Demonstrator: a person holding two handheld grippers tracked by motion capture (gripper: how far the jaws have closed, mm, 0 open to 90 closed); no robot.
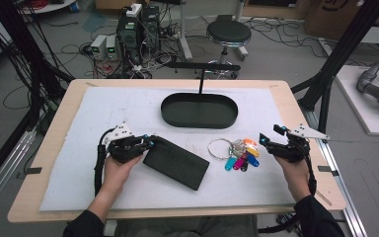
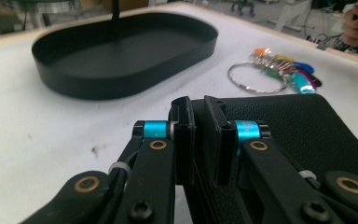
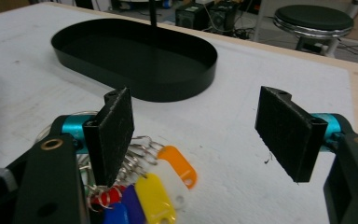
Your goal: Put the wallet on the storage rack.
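Note:
A flat black leather wallet [image 1: 176,162] lies on the white mat [image 1: 103,108], left of centre. My left gripper [image 1: 150,142] is shut on the wallet's left end; in the left gripper view the jaws pinch the wallet [image 2: 289,135] at its edge, the left gripper [image 2: 198,135] nearly closed. A key ring with several coloured tags [image 1: 237,151] lies right of the wallet. My right gripper [image 1: 270,134] stands open just right of the keys; in the right gripper view the right gripper [image 3: 200,135] hovers over the coloured tags [image 3: 161,189], nothing between its pads.
A black oval tray [image 1: 199,121] sits empty at the mat's far middle, with a thin black post [image 1: 201,81] behind it. On the floor beyond the table stand a stool [image 1: 228,33] and electronics boxes [image 1: 138,29] among cables.

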